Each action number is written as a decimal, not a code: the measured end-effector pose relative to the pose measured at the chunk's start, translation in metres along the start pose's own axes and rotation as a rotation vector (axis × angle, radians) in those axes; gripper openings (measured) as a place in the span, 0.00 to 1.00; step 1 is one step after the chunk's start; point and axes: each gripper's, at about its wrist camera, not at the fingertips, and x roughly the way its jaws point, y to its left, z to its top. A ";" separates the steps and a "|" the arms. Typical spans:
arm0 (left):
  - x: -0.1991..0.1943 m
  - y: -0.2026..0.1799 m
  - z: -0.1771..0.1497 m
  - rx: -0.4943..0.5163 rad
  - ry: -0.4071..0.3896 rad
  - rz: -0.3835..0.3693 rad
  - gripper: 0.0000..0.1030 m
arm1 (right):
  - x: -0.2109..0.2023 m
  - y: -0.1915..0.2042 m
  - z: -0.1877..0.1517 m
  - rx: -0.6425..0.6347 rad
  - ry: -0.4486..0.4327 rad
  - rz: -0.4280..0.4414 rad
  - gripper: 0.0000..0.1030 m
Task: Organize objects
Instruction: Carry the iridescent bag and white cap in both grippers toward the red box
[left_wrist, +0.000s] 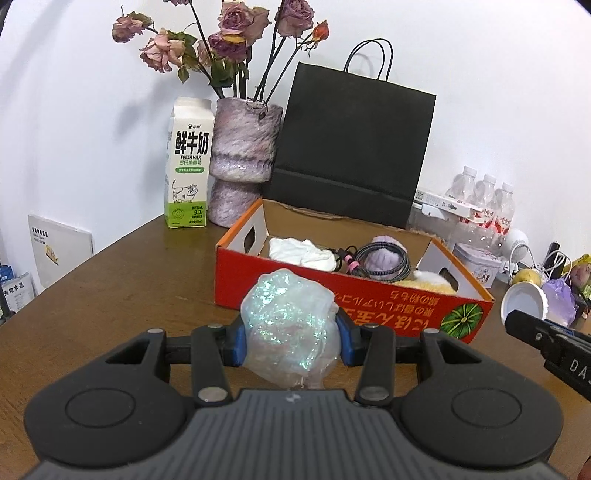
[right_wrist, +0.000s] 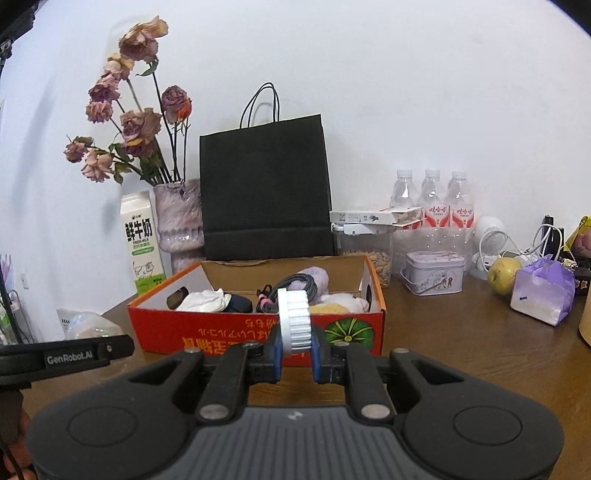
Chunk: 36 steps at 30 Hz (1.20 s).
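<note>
We're looking across a brown wooden tabletop (right_wrist: 461, 343) against a white wall, and the tidying is looking partway done. The red cardboard box (left_wrist: 369, 306) is already holding a white crumpled cloth (left_wrist: 301, 253), a coiled dark cable (left_wrist: 384, 258), a lilac knitted piece (left_wrist: 384, 245) and something yellow and fluffy (left_wrist: 428, 282). Our left tongs (left_wrist: 290, 334) are clamping a glittery translucent wad (left_wrist: 290, 325) just short of the box. Our right tongs (right_wrist: 295, 349) are pinching a white ribbed cap (right_wrist: 293, 317) on edge. Both, we're judging, are heading in next; the purple tissue bundle (right_wrist: 543, 291) and yellowish fruit (right_wrist: 504, 275) are waiting outside.
</note>
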 end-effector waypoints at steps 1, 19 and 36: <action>0.001 -0.002 0.001 -0.002 -0.004 -0.001 0.44 | 0.002 -0.001 0.001 0.002 -0.002 0.002 0.13; 0.028 -0.025 0.027 -0.011 -0.077 -0.023 0.44 | 0.041 0.003 0.013 -0.062 -0.044 0.000 0.13; 0.065 -0.024 0.049 -0.006 -0.104 -0.041 0.44 | 0.089 -0.001 0.024 -0.086 -0.042 -0.030 0.13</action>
